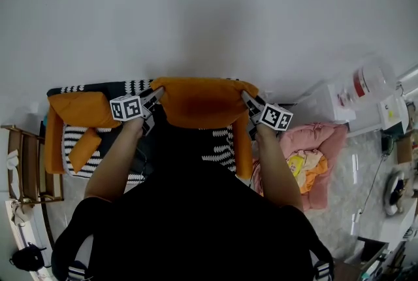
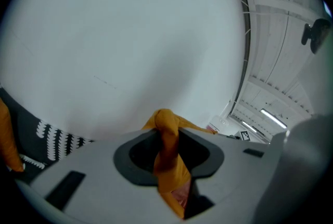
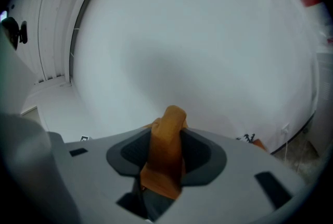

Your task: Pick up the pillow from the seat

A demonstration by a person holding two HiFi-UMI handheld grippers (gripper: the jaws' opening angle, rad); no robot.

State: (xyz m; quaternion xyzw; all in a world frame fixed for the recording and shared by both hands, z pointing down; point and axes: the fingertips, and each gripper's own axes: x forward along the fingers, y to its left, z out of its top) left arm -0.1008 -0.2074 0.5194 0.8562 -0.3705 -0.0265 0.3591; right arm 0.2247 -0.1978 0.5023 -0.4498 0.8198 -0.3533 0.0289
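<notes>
The left gripper (image 1: 155, 96), a grey two-jaw tool with a cube of square markers, had its jaws drawn close on a bunched fold of the soft orange fabric pillow (image 1: 202, 102). In the left gripper view the cloth stood pinched upright between the dark pads, creased and twisted at the top. The right gripper (image 1: 249, 101), of the same make, was likewise clamped on a thicker, smoother wad of the same orange cloth. The pillow stretched between the two tools, gripped at its left and right upper corners, its broad rounded face sagging slightly in the middle. Its lower edge was hidden behind the person's black-clad torso (image 1: 196, 208), so contact with the seat could not be judged. Beneath and behind it lay the seat (image 1: 219, 152), draped in black cloth with white zigzag print, with an orange padded side running down by the right arm. A second plump orange cushion (image 1: 78, 108) sat at the seat's left end. Further right, rumpled pink bedding (image 1: 323, 142) lay on the floor. A plain white wall (image 1: 196, 12) filled the background.
</notes>
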